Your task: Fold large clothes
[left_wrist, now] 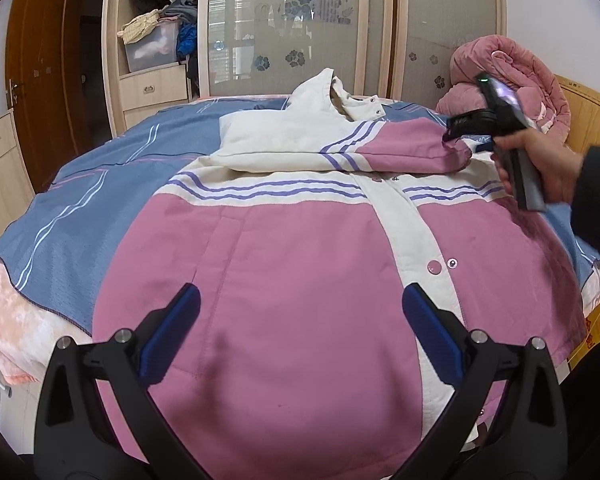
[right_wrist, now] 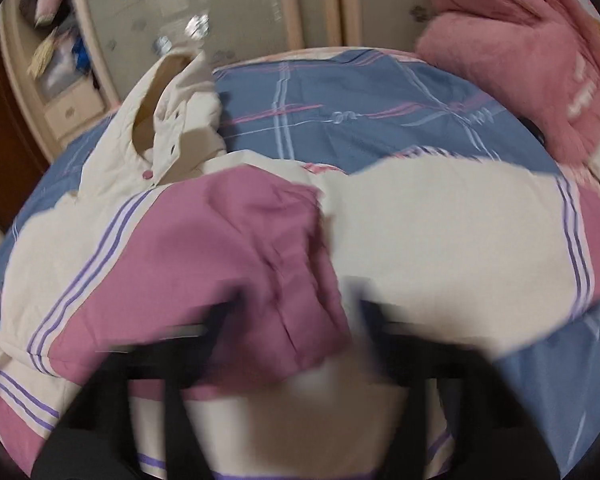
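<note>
- Spread across the bed, the pink-and-white padded jacket [left_wrist: 292, 264] lies front up on the blue striped bedsheet [left_wrist: 100, 200], its hood [left_wrist: 324, 96] pointing toward the wardrobe [left_wrist: 284, 20].
- One sleeve [left_wrist: 340, 144] is folded across the chest, white at the shoulder end and pink toward the cuff.
- Left gripper [left_wrist: 300, 320]: jaws spread wide, blue pads [left_wrist: 172, 332] hovering over the pink lower front, nothing between them; whether they touch the cloth cannot be told.
- Right gripper [right_wrist: 296, 320]: blurred in its own view, jaws standing well apart with the pink sleeve end [right_wrist: 284, 264] lying between them, not pinched.
- From the left wrist view, a hand [left_wrist: 540, 164] carries that right tool at the cuff end of the folded sleeve.
- A rolled pink quilt [left_wrist: 512, 80] sits at the far right of the bed.
</note>
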`<state>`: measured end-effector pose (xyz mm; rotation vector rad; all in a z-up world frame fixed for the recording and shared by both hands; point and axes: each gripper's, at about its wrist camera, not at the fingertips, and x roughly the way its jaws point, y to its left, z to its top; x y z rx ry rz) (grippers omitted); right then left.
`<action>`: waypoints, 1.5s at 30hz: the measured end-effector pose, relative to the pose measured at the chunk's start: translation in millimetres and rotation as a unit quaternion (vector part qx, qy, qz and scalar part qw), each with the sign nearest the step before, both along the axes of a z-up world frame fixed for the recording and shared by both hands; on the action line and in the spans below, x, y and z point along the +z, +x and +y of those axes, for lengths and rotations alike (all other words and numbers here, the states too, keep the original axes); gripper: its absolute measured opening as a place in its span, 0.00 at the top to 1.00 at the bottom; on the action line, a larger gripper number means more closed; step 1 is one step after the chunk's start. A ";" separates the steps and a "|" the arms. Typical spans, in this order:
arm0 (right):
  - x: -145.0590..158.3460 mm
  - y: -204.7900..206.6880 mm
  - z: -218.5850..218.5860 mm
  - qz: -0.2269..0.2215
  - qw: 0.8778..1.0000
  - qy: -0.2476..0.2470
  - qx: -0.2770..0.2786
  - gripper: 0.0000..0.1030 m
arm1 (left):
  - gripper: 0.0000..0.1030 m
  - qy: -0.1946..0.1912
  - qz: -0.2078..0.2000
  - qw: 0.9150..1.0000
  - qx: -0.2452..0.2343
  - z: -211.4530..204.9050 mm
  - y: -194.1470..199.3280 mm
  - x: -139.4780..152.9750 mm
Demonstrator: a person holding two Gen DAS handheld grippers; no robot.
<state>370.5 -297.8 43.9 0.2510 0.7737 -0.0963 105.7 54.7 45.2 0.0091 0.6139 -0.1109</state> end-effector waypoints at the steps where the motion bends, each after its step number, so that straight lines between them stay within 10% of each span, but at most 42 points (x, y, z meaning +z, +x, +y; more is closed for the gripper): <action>1: 7.8 -15.8 -1.5 -0.028 1.000 0.005 -0.008 0.16 | 0.02 0.001 0.000 1.000 0.001 0.1 0.1 -0.3; 8: 44.9 -191.2 34.6 -0.143 0.989 -0.038 0.029 0.01 | 0.02 -0.008 0.007 1.000 0.006 7.1 -1.4 -0.8; 18: 0.6 -358.7 73.0 -0.165 0.981 -0.098 0.026 0.01 | 0.02 0.011 -0.016 1.000 0.016 -2.8 -26.7 0.6; 45: -12.0 -359.6 89.8 -0.170 0.980 -0.081 0.061 0.01 | 0.02 0.031 -0.051 0.998 0.027 -18.4 -43.8 2.5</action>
